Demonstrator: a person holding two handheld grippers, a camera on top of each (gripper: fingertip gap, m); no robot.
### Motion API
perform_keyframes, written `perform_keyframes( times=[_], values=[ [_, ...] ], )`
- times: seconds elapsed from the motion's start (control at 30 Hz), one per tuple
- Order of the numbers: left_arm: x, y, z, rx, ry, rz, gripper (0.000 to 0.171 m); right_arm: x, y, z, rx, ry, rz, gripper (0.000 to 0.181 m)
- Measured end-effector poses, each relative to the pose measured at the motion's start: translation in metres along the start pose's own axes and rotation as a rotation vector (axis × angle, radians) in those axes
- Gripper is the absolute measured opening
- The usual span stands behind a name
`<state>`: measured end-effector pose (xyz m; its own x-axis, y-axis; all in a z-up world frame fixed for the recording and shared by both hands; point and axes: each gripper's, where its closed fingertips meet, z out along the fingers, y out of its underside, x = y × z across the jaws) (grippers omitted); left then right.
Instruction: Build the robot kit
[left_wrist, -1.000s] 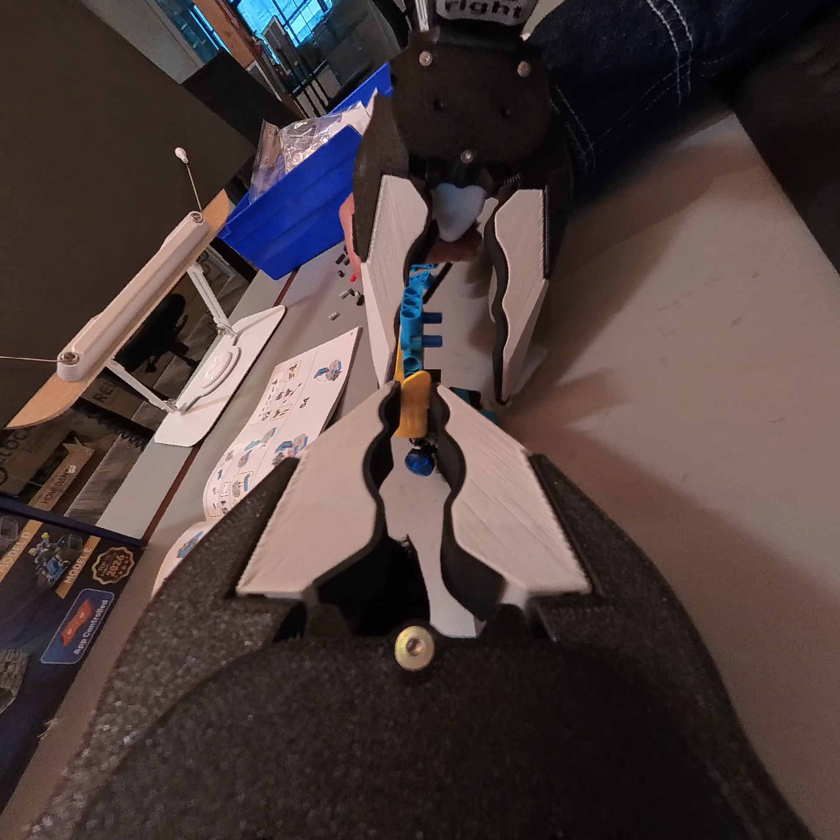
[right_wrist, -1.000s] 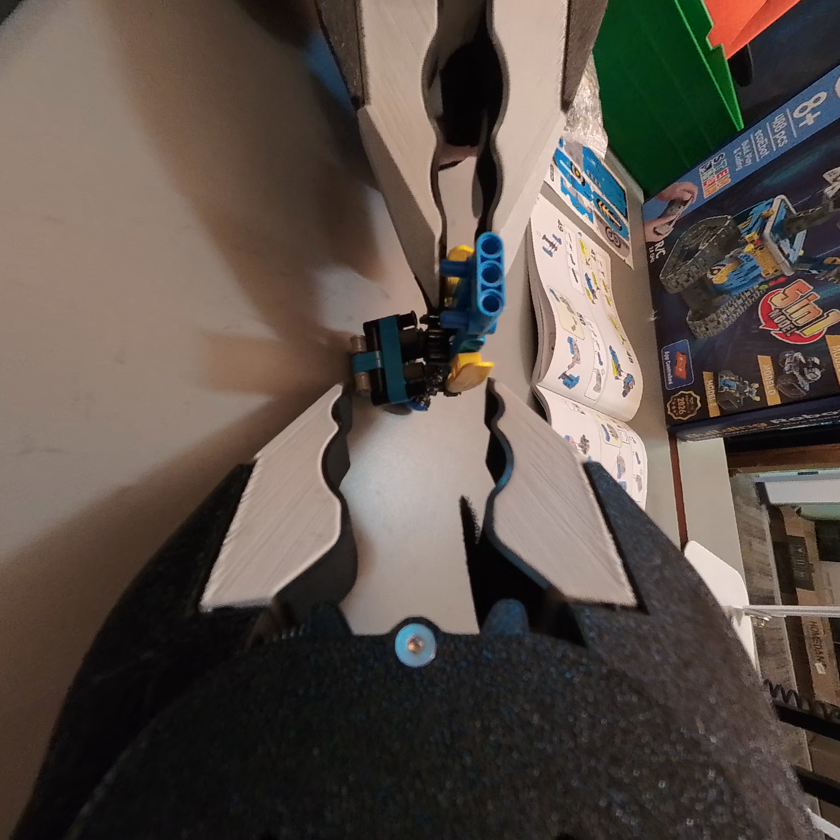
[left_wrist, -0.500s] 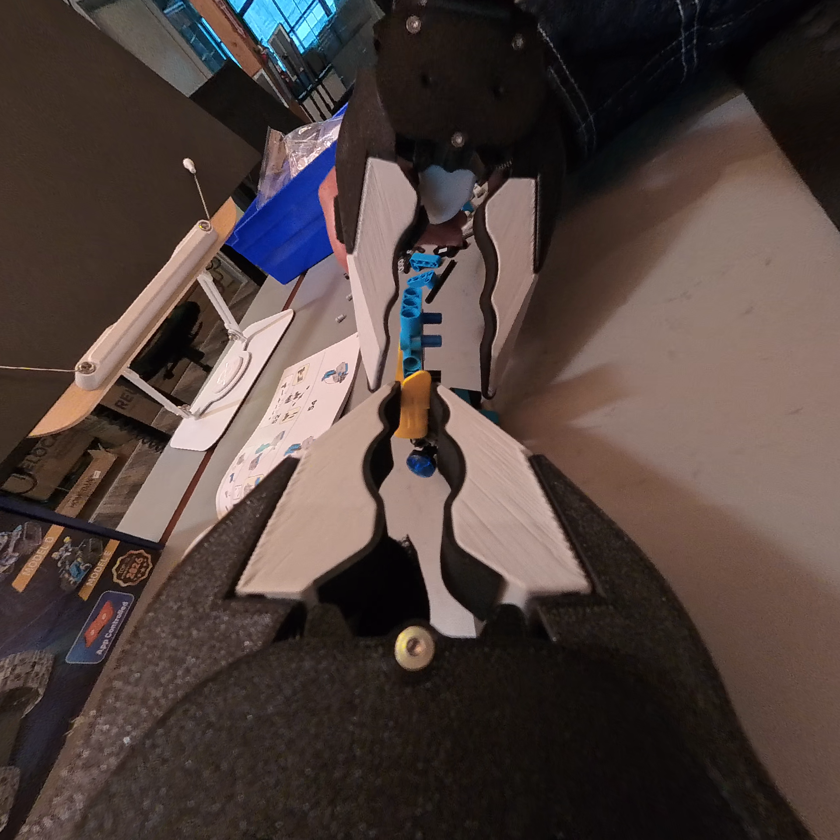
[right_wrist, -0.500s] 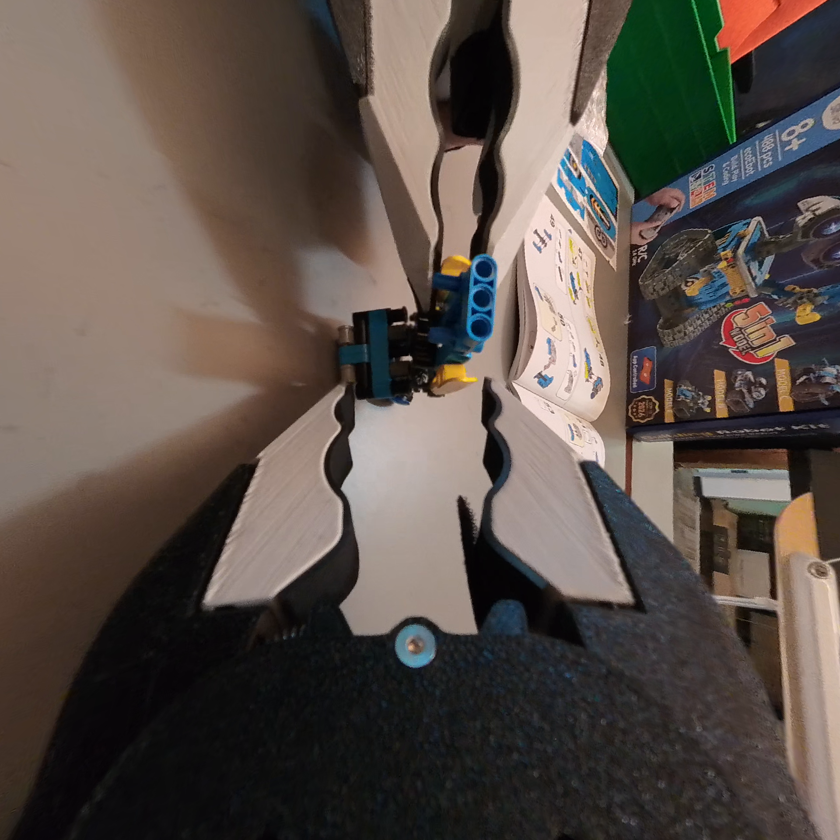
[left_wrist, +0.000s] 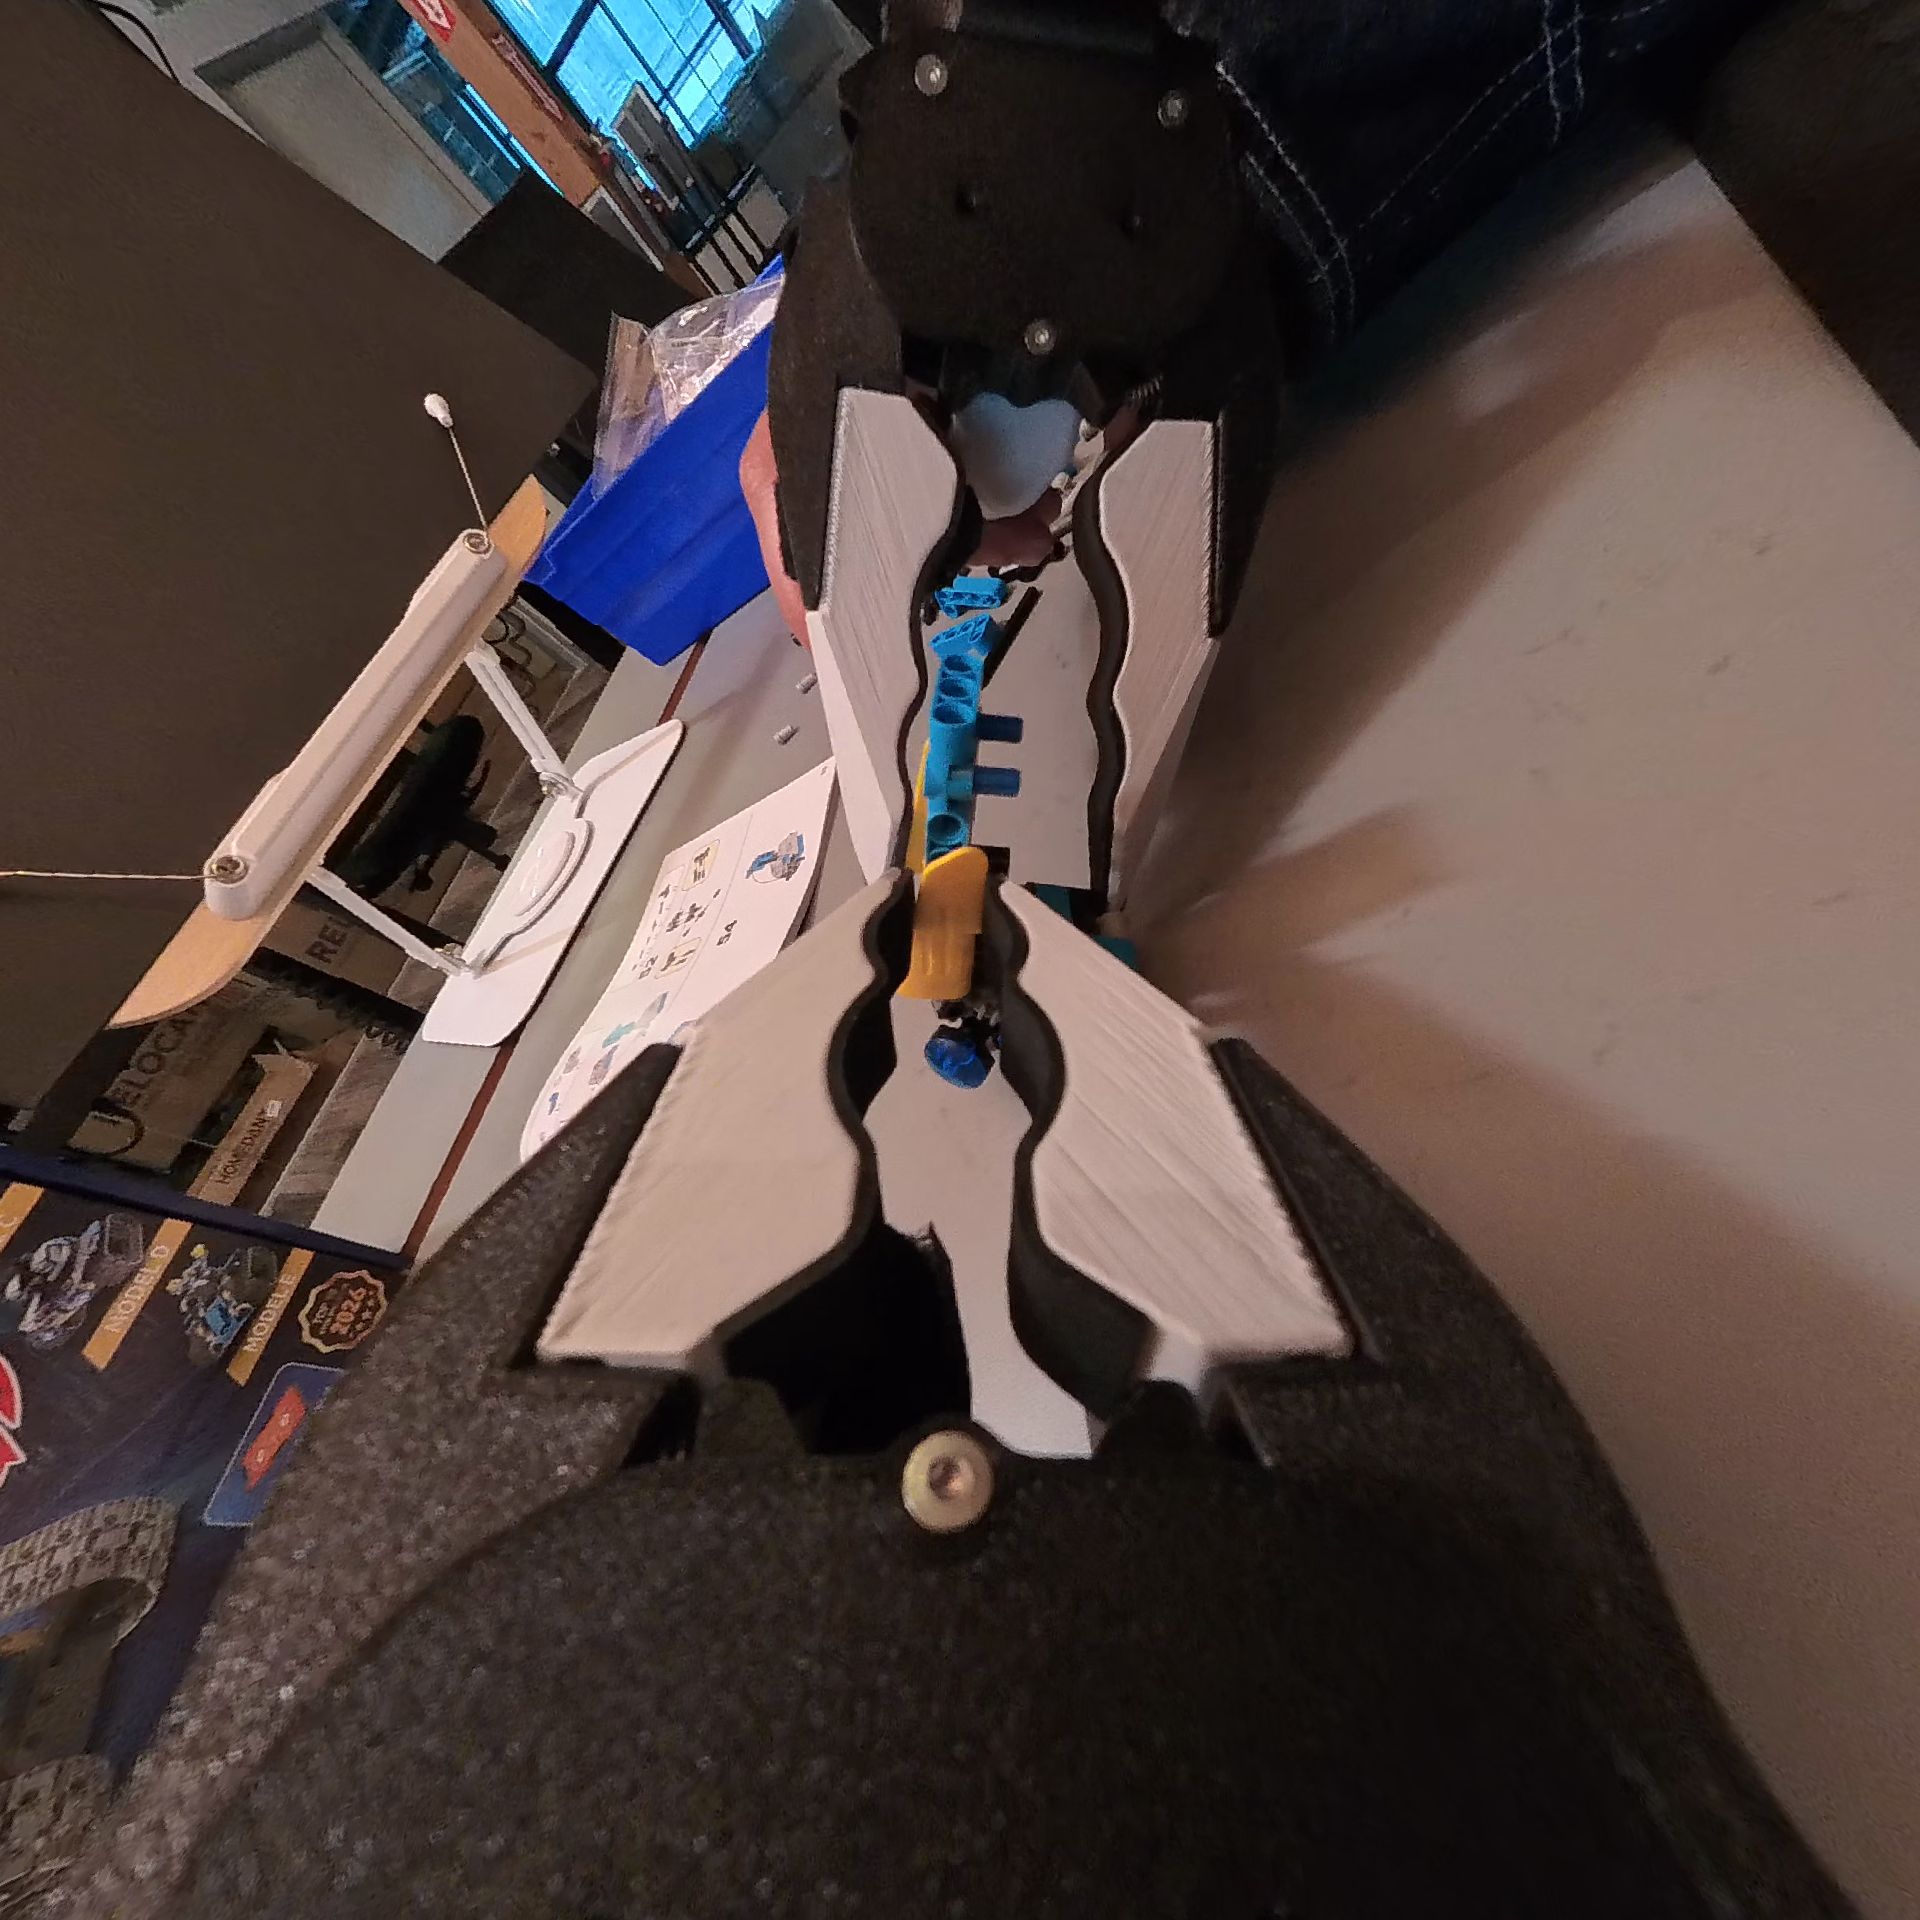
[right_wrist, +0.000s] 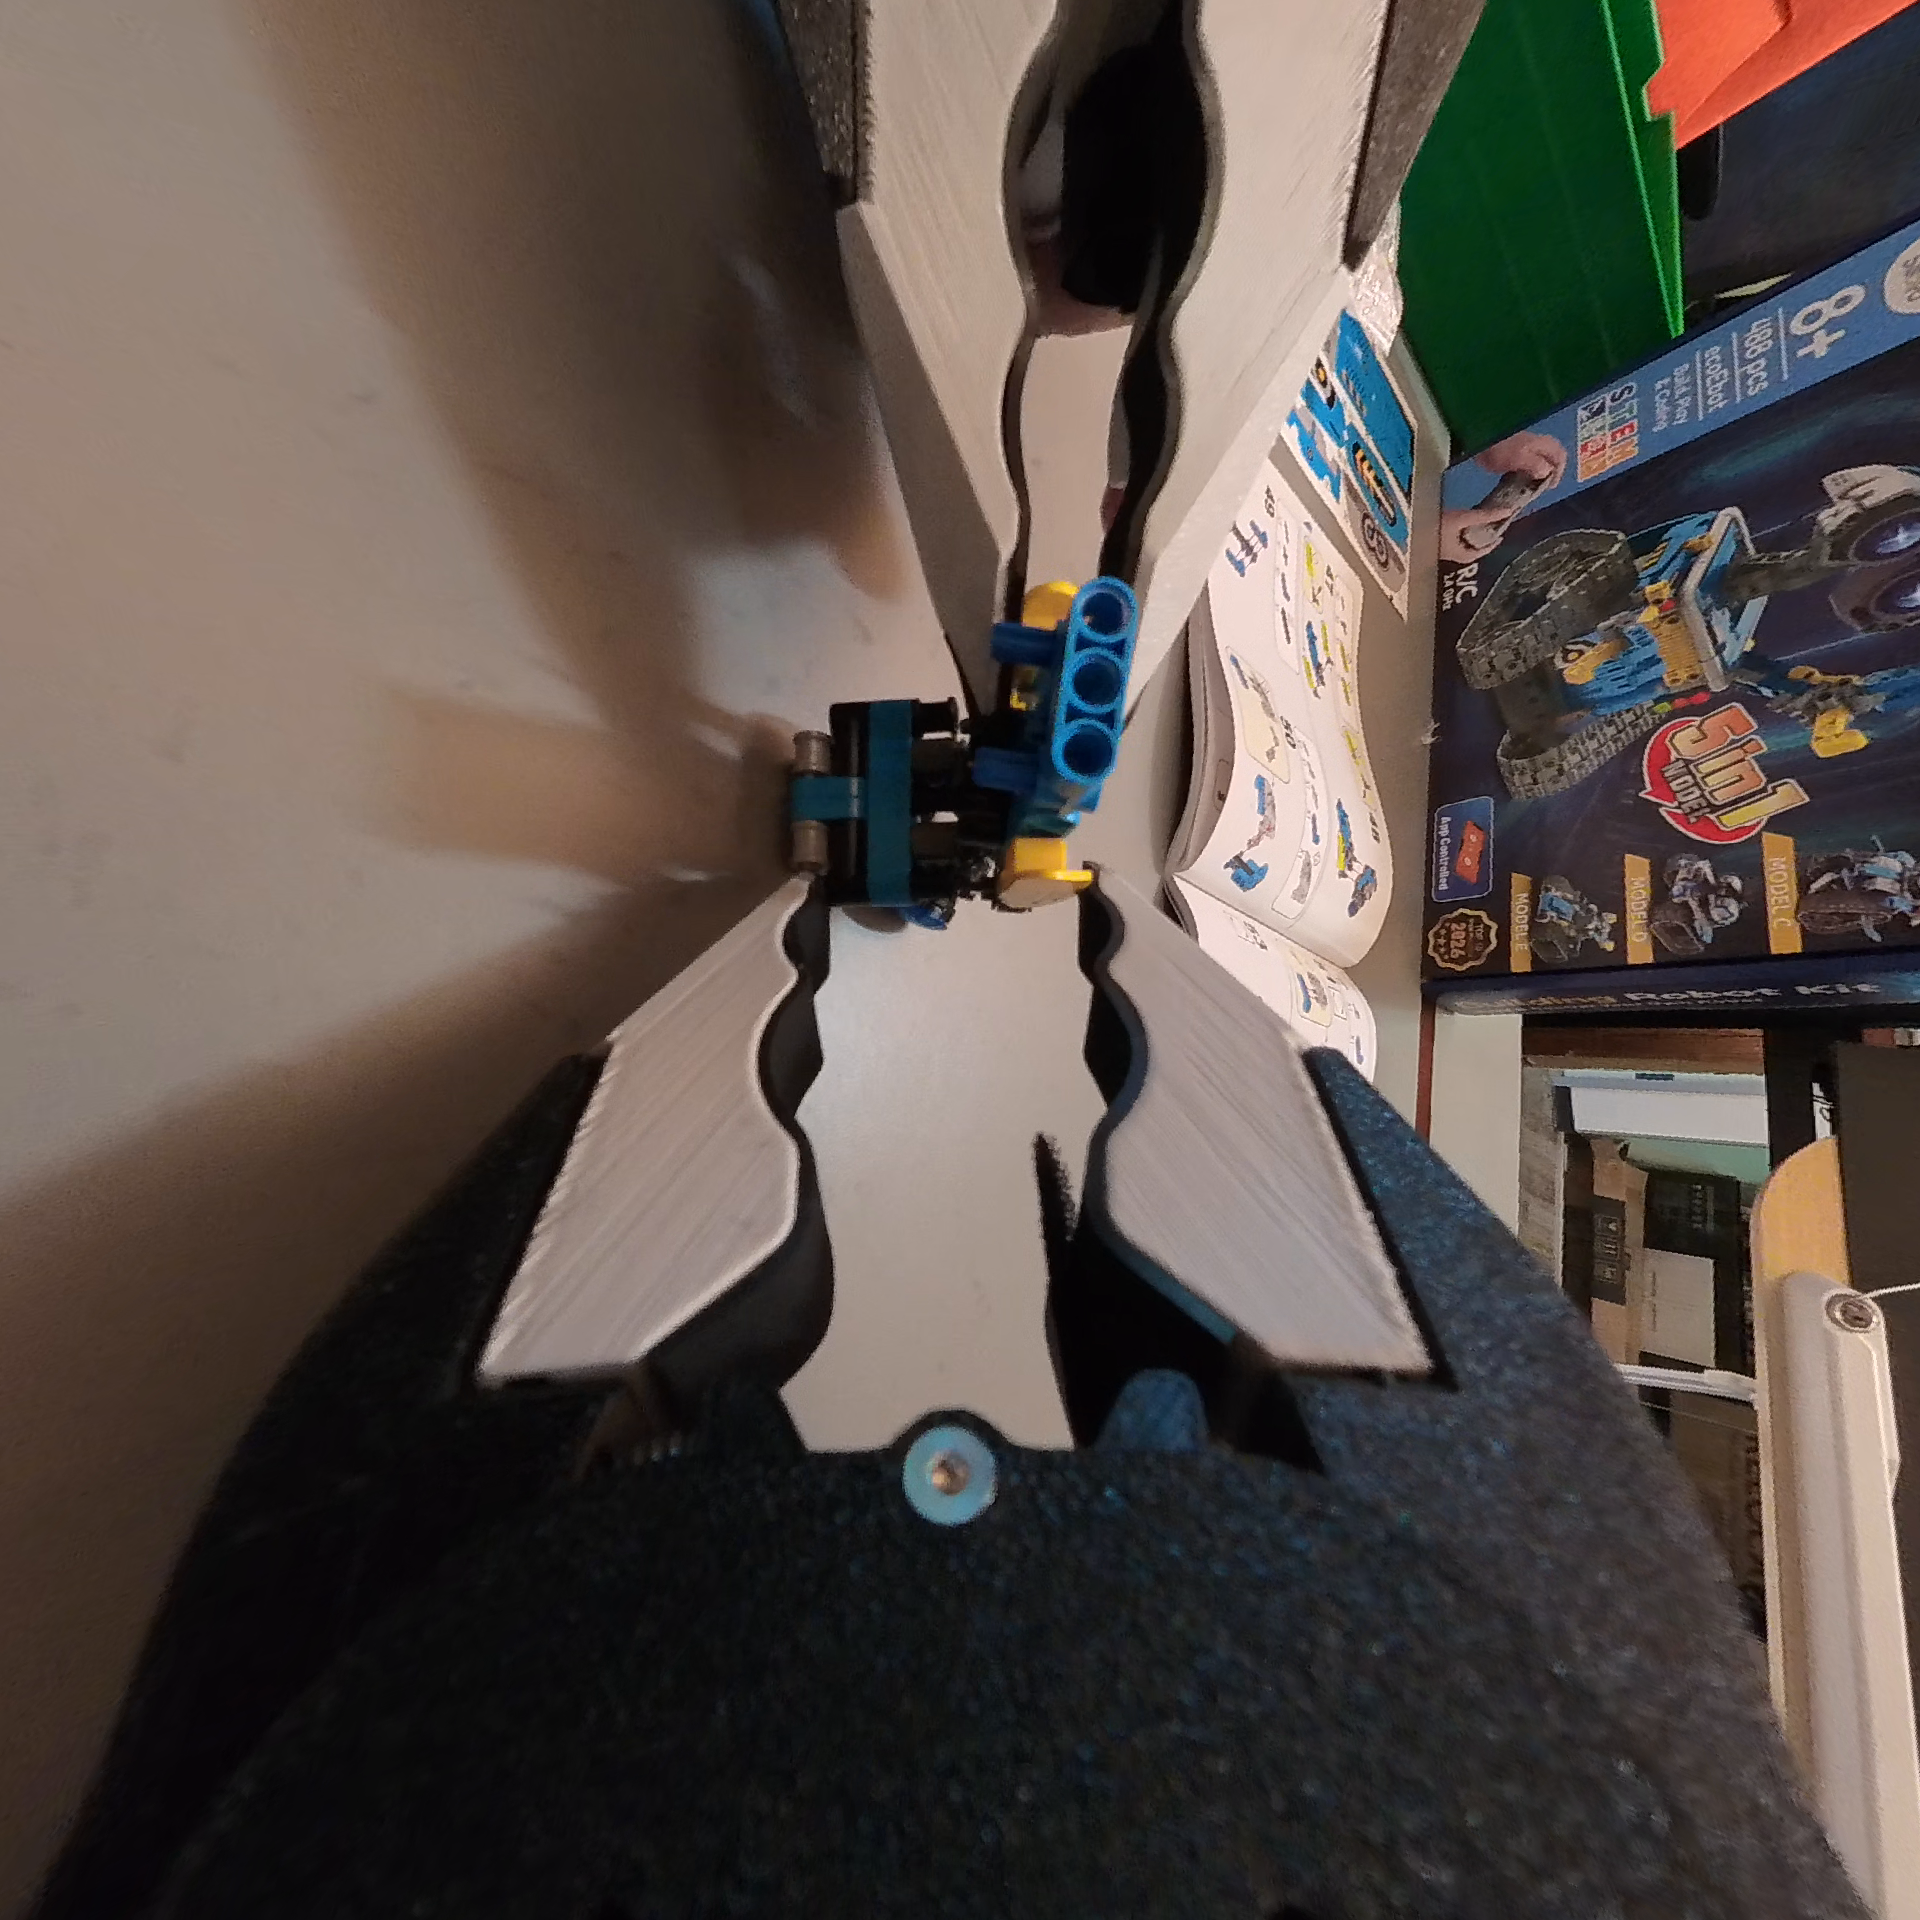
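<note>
While the left claw (left_wrist: 940, 914) clamps the small brick assembly (right_wrist: 966, 769) by its yellow piece (left_wrist: 940, 920), the right claw (right_wrist: 940, 894) sits spread wide, tips just beside the assembly's black-and-teal end (contact unclear). Assembly is held over the pale surface (left_wrist: 1558, 727), between the two facing claws. Open instruction booklet (right_wrist: 1288, 748) lies near, kit box (right_wrist: 1683, 675) beyond it, blue bin (left_wrist: 675, 540) farther back.

Left gripper (left_wrist: 940, 914) clamps a yellow-and-blue brick assembly (left_wrist: 951, 831); right gripper (left_wrist: 997, 831), fingers apart, straddles its far end.
</note>
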<state>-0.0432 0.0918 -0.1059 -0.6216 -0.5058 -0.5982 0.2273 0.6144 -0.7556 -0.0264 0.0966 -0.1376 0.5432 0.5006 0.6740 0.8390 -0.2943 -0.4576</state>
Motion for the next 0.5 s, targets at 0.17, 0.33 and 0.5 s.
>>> perform_keyframes(
  times=[0.17,0.33,0.5],
  values=[
    [0.001,0.0006,-0.0003,0.005,0.008,-0.022,0.013,0.0001,-0.0001,-0.0001,0.001,0.003,-0.007,0.048],
    [0.0016,0.0016,-0.0016,0.0,0.03,-0.055,0.013,0.0002,-0.0009,0.0008,-0.004,0.016,-0.028,0.048],
    [0.0039,0.0023,-0.0015,-0.006,0.041,-0.055,0.015,0.0018,-0.0003,0.0005,-0.029,0.025,-0.046,0.045]
  ],
)
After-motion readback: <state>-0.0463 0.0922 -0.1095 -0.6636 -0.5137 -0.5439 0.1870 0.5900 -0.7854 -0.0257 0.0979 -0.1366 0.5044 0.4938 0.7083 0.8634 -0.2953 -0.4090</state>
